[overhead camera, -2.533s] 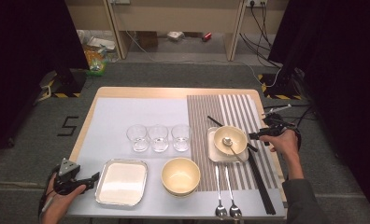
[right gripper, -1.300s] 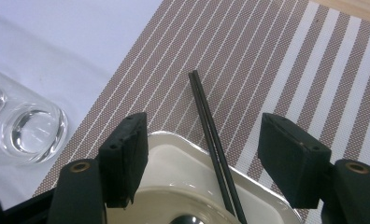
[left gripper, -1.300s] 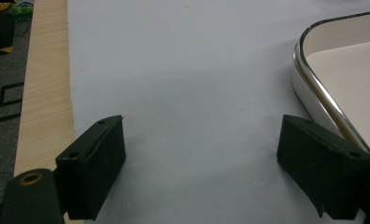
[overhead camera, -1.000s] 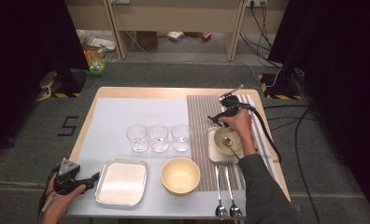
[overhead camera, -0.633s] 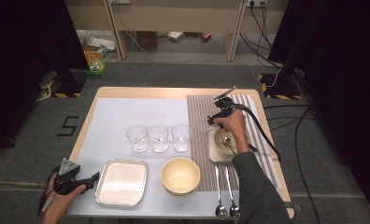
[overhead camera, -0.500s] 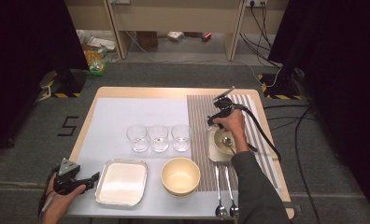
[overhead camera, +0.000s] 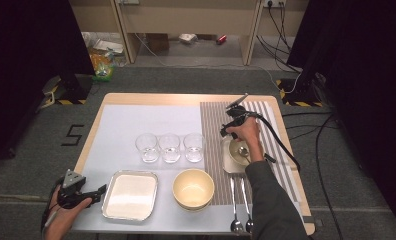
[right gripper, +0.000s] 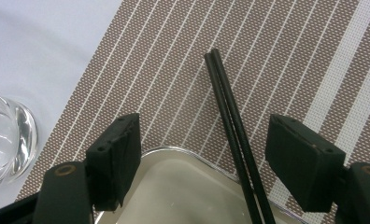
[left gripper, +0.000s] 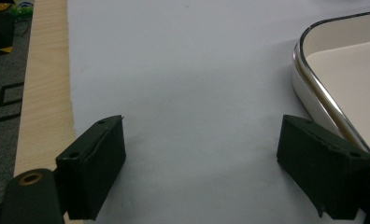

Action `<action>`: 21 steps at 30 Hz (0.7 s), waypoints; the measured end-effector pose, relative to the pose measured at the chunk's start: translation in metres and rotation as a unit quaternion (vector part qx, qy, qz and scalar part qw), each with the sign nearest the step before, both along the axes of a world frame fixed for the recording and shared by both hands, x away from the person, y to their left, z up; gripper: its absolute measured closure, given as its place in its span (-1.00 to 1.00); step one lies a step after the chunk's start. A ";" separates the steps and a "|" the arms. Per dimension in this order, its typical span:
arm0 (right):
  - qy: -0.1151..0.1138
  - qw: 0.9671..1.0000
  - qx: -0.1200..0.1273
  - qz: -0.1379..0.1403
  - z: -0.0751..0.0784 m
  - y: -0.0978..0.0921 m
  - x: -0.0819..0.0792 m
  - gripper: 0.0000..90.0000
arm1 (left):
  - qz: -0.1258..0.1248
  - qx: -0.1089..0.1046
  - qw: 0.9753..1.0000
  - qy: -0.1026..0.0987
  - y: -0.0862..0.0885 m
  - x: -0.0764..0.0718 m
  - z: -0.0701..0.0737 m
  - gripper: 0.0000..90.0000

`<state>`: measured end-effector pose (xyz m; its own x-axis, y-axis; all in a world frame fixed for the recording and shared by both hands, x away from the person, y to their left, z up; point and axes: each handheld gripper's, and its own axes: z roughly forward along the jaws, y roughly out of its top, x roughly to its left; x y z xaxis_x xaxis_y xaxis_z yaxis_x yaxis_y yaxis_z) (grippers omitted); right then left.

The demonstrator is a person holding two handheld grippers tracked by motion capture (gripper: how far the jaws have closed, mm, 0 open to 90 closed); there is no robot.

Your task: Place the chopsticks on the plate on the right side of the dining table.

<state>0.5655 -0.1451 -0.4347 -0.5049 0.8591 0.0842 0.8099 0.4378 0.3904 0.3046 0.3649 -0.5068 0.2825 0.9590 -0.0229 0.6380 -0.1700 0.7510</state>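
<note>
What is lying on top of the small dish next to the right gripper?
A pair of black chopsticks rests across the rim of the small dish. A spoon lies inside it. The hand covers part of the dish.

left hand-held gripper (left gripper: 202, 163) open-jawed, right hand-held gripper (right gripper: 204, 158) open-jawed

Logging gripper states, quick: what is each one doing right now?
Left gripper: open, empty, beside the metal tray.
Right gripper: open, empty, jaws straddling the black chopsticks.
</note>
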 end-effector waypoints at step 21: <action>0.022 0.999 0.005 0.035 -0.002 0.008 0.002 -0.26 | 0.000 0.000 1.000 0.001 0.000 0.000 0.000 -0.67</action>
<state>0.5677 -0.1372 -0.4367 -0.5593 0.8208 0.1156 0.7937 0.4901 0.3602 0.3046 0.3650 -0.5067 0.2819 0.9591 -0.0239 0.6391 -0.1691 0.7503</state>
